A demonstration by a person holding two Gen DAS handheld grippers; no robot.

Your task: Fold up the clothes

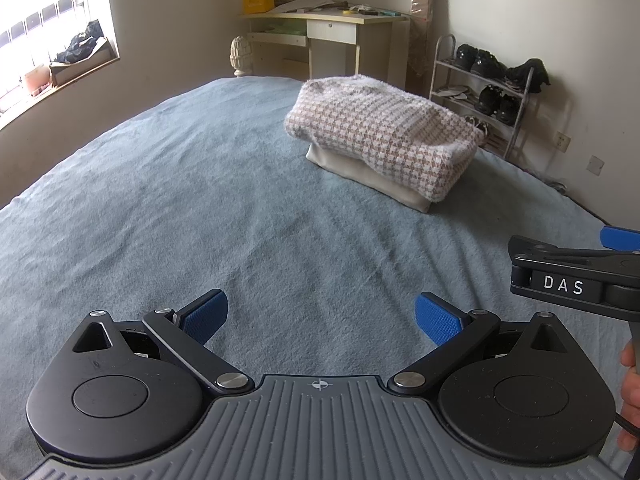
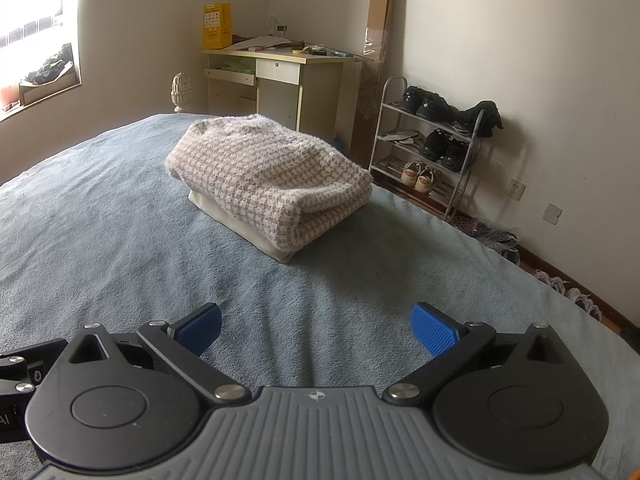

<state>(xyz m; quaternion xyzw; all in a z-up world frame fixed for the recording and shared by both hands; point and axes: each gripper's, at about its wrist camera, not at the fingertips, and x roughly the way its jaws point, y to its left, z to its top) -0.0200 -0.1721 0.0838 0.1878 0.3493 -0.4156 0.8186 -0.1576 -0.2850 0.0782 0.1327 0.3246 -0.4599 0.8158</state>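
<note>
A folded pink-and-white houndstooth fuzzy garment (image 1: pixel 384 132) (image 2: pixel 268 180) lies on top of a folded cream piece (image 1: pixel 368 180) (image 2: pixel 240 224), far out on the blue-grey bed cover (image 1: pixel 200 208) (image 2: pixel 100 232). My left gripper (image 1: pixel 322 318) hovers open above bare cover, well short of the stack, with nothing between its blue pads. My right gripper (image 2: pixel 316 328) is open too and holds nothing, with the stack ahead and slightly left. The right gripper's body (image 1: pixel 576 280) shows at the right edge of the left wrist view, held by a hand (image 1: pixel 630 396).
A desk (image 1: pixel 328 32) (image 2: pixel 280 76) with clutter and a yellow box (image 2: pixel 217 26) stands at the far wall. A metal shoe rack (image 1: pixel 484 92) (image 2: pixel 432 148) stands at the right wall, with loose shoes (image 2: pixel 568 288) on the floor. A window (image 1: pixel 44 28) is at the left.
</note>
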